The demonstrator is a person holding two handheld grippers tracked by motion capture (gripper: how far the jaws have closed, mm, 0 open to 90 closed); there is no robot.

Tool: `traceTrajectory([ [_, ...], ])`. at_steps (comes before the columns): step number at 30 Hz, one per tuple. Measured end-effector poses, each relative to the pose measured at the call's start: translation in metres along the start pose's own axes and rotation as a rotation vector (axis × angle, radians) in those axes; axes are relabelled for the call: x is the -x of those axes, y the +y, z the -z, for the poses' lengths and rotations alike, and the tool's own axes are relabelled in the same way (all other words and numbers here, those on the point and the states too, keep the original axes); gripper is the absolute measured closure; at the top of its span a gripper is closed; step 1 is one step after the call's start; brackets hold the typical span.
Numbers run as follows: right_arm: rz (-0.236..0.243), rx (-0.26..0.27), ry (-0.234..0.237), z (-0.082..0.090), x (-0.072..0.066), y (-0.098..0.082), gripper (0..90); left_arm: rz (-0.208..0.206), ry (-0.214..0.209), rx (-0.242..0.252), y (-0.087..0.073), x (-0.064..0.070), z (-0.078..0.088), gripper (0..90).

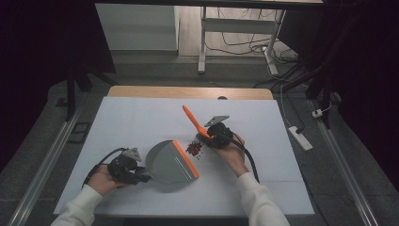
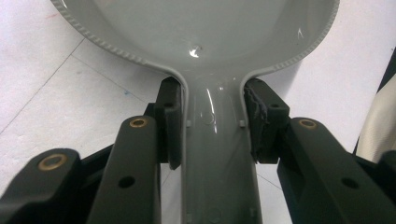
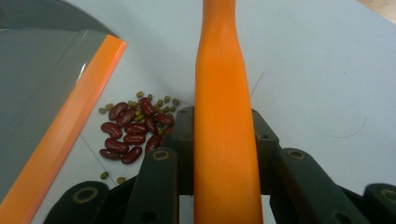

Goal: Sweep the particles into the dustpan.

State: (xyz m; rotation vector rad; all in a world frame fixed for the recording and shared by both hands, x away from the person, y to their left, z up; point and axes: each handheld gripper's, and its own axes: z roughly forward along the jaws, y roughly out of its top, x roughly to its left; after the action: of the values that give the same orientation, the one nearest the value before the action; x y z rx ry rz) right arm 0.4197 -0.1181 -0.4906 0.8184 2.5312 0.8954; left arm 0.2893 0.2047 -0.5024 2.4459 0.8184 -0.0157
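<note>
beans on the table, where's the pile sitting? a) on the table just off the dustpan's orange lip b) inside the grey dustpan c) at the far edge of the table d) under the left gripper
a: the beans lie on the white table beside the dustpan's orange lip, none inside it.

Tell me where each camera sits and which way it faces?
High view: above the table, looking forward and down; forearms, hands, left gripper, right gripper.
Left gripper view: along its jaws clamping the grey dustpan handle.
Right gripper view: along its jaws clamping the orange brush handle.
Shared: beans appear in the high and right gripper views.
</note>
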Motion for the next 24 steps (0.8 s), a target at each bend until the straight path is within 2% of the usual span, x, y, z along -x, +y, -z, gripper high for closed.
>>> traceTrajectory([
  [9, 0.033, 0.000, 0.013, -0.003, -0.012, 0.003, 70.0, -0.001, -0.001, 0.001, 0.001, -0.001, -0.002, 61.9],
  [24, 0.048, 0.012, 0.067, -0.006, -0.030, 0.007, 69.9, -0.002, 0.000, -0.001, 0.001, 0.000, -0.003, 61.9],
])
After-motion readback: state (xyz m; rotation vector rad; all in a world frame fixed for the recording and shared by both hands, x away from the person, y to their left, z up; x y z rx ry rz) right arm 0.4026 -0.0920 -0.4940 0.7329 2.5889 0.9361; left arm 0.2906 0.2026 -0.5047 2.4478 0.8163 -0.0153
